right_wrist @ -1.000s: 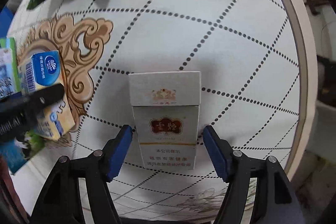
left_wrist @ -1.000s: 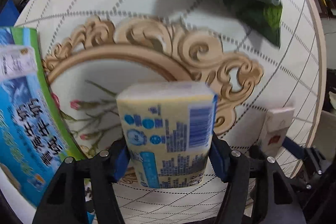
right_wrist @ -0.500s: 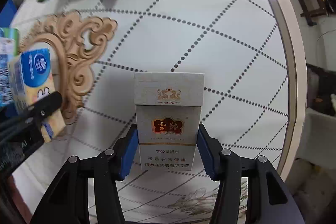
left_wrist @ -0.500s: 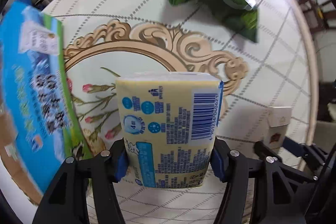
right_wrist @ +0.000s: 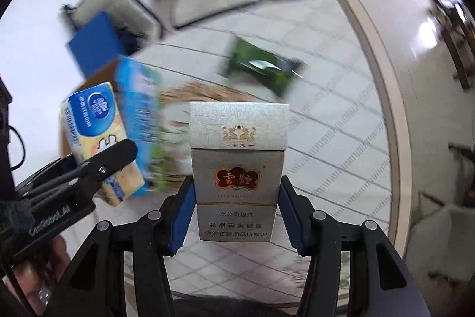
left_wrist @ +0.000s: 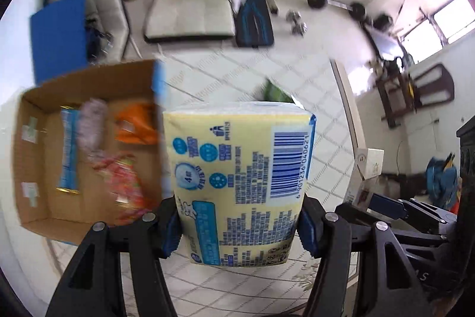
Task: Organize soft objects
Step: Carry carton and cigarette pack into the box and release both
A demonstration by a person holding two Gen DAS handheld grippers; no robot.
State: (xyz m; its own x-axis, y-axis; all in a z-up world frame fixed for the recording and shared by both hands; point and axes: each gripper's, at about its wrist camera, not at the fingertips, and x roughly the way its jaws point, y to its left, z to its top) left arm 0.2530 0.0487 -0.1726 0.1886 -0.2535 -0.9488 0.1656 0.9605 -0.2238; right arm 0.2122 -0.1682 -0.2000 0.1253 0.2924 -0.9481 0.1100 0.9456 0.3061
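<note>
My left gripper (left_wrist: pixel 239 223) is shut on a yellow and blue tissue pack (left_wrist: pixel 240 180) and holds it raised above the table, right of an open cardboard box (left_wrist: pixel 32 168). The tissue pack (right_wrist: pixel 92 135) and left gripper (right_wrist: pixel 101 165) also show in the right wrist view. My right gripper (right_wrist: pixel 236 216) is shut on a white cigarette box (right_wrist: pixel 237 171), lifted off the table. A green snack bag (right_wrist: pixel 261 66) lies on the white table (right_wrist: pixel 341 115) beyond it.
The cardboard box holds an orange packet (left_wrist: pixel 135 127), a red packet (left_wrist: pixel 121 177), a blue bar (left_wrist: pixel 68 150) and a pale soft item (left_wrist: pixel 90 124). Its blue printed side (right_wrist: pixel 139 109) faces the right gripper. Chairs and gym weights stand behind the round table.
Both grippers have lifted their objects and tilted up, so the room and the open box now show. The right gripper closed on the cigarette box.
</note>
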